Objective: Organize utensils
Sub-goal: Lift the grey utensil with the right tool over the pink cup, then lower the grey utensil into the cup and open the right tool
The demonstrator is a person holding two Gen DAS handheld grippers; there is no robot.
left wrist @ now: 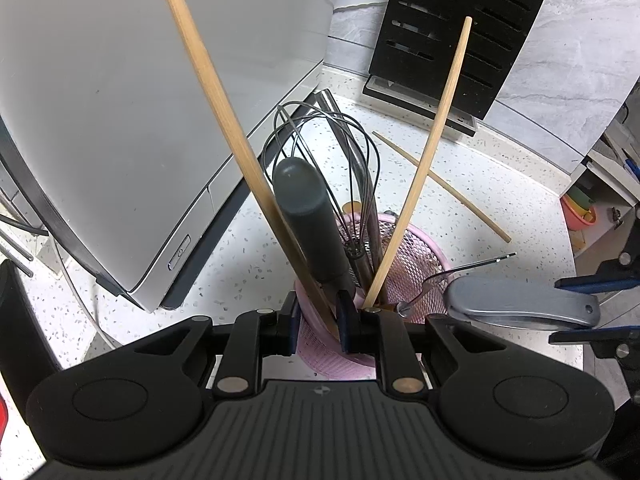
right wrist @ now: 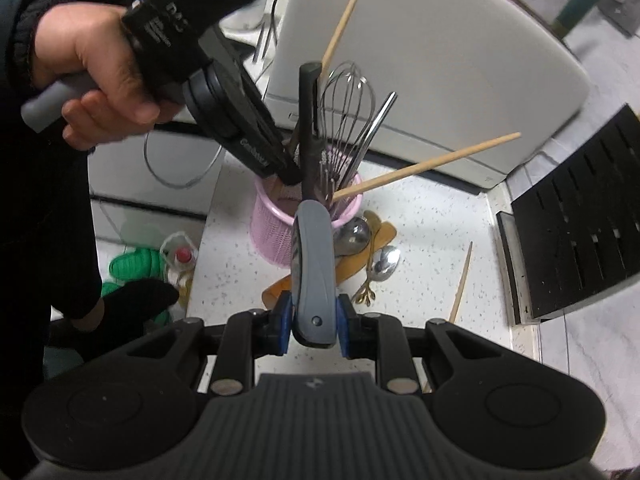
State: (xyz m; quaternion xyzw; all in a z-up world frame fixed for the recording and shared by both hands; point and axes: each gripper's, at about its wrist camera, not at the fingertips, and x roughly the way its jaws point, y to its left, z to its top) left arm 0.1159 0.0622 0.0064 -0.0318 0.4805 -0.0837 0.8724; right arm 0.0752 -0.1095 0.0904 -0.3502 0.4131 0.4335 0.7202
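A pink mesh holder point(left wrist: 416, 264) point(right wrist: 272, 236) stands on the speckled counter. In it are a wire whisk point(left wrist: 320, 148) point(right wrist: 348, 96), a dark-handled tool point(left wrist: 308, 216) point(right wrist: 308, 120), two wooden chopsticks and some metal pieces. My left gripper point(left wrist: 320, 320) point(right wrist: 286, 174) is shut on the holder's near rim, one finger inside and one outside. My right gripper point(right wrist: 314, 322) point(left wrist: 592, 308) is shut on a grey-handled utensil point(right wrist: 314, 260) point(left wrist: 520, 308). It hangs just above the holder's rim, and its working end is hidden in the right wrist view.
Beside the holder lie a wooden spatula point(right wrist: 386, 236), a metal spoon point(right wrist: 384, 264) and a loose chopstick point(left wrist: 452, 192) point(right wrist: 462, 280). A grey appliance point(left wrist: 120, 100) stands close behind, a black knife block point(left wrist: 460, 28) point(right wrist: 576, 220) to the right. The counter's edge drops to the floor at left.
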